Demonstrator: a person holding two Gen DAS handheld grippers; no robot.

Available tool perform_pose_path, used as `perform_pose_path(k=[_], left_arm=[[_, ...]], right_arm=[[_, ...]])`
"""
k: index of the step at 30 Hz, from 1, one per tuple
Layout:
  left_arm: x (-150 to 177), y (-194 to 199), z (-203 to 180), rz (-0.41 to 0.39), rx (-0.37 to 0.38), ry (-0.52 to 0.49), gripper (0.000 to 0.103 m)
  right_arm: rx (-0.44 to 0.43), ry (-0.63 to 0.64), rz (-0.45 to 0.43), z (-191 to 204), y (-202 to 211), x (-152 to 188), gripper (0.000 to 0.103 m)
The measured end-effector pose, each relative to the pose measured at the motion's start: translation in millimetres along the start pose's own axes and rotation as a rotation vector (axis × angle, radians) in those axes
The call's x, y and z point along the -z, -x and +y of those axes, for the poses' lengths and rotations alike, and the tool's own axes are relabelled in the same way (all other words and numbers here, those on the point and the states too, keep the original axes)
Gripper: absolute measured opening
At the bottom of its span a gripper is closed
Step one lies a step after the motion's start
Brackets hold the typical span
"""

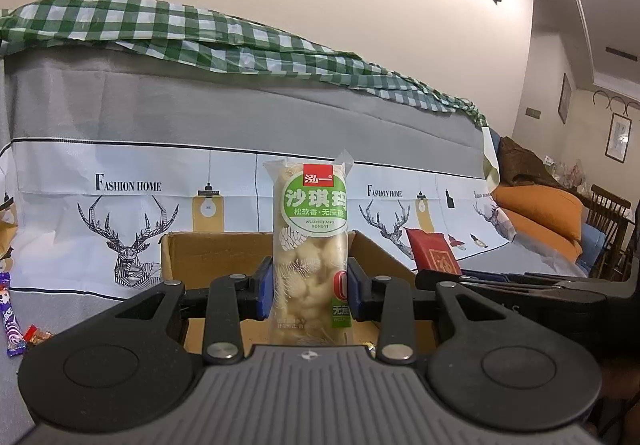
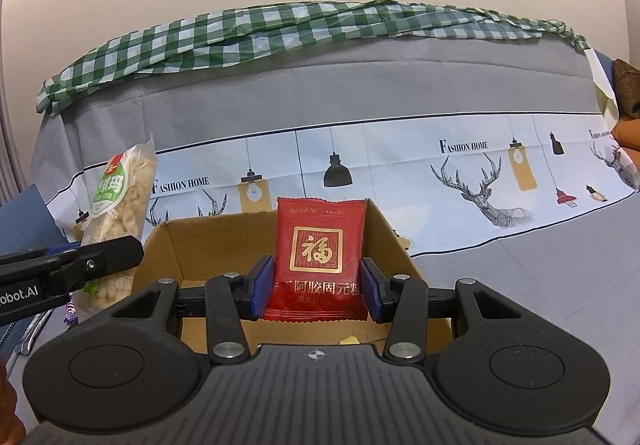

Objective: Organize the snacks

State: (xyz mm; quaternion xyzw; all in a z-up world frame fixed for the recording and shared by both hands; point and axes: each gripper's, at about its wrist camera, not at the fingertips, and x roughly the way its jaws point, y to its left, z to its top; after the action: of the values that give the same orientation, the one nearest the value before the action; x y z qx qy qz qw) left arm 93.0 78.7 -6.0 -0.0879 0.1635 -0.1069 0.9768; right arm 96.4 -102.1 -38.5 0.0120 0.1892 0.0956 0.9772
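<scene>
My left gripper (image 1: pixel 310 287) is shut on a clear sachima snack pack (image 1: pixel 310 245) with a green label, held upright over an open cardboard box (image 1: pixel 208 257). My right gripper (image 2: pixel 316 285) is shut on a red snack packet (image 2: pixel 318 253) with a gold character, held upright over the same box (image 2: pixel 200 249). The sachima pack also shows at the left of the right wrist view (image 2: pixel 116 213), and the red packet at the right of the left wrist view (image 1: pixel 432 253). A small yellow wrapped piece (image 2: pixel 349 340) lies on the box floor.
The box sits on a grey cloth with deer prints (image 2: pixel 520 285). Behind it stands a covered sofa back with a green checked cloth (image 2: pixel 280 33) on top. A purple wrapper (image 1: pixel 10 321) and small candies (image 1: pixel 34 335) lie at the left. Orange cushions (image 1: pixel 540 213) are at the right.
</scene>
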Motion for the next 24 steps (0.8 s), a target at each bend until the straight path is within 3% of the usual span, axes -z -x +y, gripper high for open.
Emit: perform_pose_path(k=[24], left_arm=[[-0.1,2.2,-1.8,-0.014,0.010,0.003,0.039]], right_arm=[[0.015,0.001,-0.012,6.3,3.1,2.2,0.048]])
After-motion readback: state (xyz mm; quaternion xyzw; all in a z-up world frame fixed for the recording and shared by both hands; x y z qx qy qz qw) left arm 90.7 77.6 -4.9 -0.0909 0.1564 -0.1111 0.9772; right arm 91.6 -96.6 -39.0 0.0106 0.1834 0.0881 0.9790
